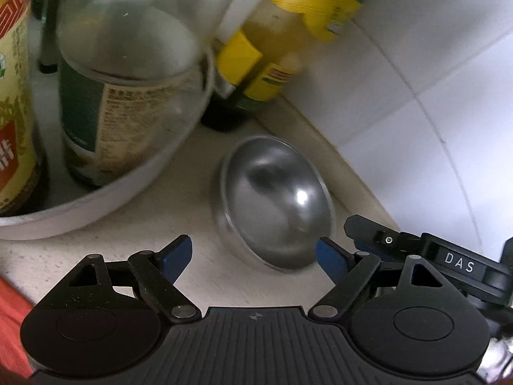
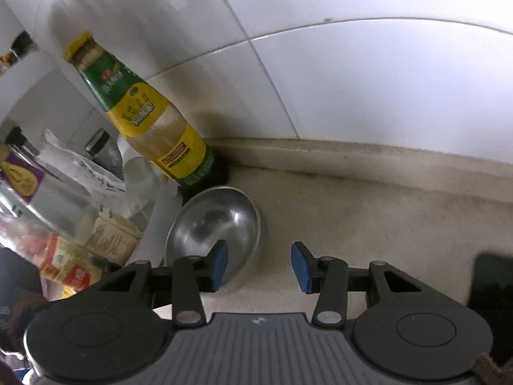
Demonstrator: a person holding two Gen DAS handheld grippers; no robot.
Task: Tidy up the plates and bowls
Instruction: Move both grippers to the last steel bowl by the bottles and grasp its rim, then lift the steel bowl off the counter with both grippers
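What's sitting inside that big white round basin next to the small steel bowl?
The big white round basin holds a clear glass bottle and a yellow-labelled bottle. Its floor beneath them is covered.

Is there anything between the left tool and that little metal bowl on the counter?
Nothing visible. The left tool is open with only bare counter before the metal bowl. The white basin sits off to the side.

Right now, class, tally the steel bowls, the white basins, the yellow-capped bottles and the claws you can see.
Steel bowl: 1
White basin: 1
Yellow-capped bottle: 1
Claws: 2, left claw and right claw
Total: 5
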